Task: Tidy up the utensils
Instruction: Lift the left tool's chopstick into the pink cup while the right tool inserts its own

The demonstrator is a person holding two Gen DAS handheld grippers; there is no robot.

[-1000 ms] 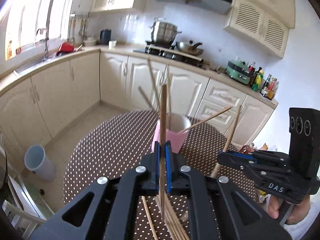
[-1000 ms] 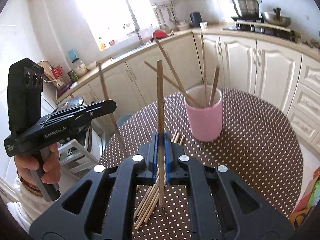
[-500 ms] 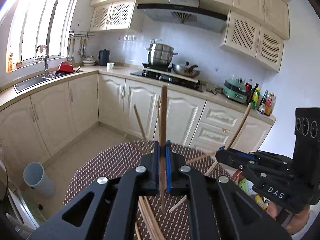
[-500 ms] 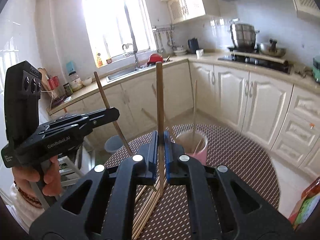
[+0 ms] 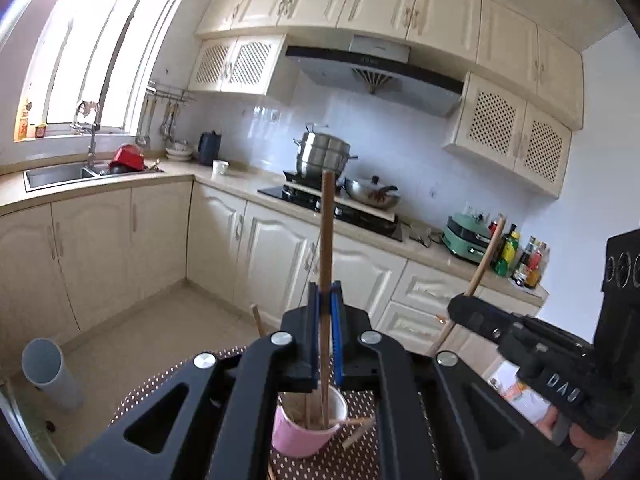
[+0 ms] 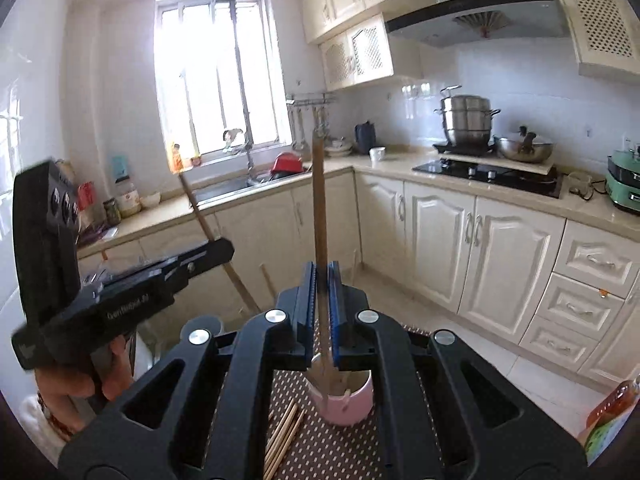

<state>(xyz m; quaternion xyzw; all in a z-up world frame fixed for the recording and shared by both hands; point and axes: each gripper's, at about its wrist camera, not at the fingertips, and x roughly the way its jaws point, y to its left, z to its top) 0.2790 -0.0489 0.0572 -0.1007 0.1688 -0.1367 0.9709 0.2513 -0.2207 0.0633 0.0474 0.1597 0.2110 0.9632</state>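
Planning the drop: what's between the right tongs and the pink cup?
Only the chopstick they grip, hanging toward the pink cup, per the right wrist view.

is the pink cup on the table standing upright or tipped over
Upright. The pink cup rests on the dotted tablecloth with its open mouth facing up, and several chopsticks stand inside it, leaning against the rim.
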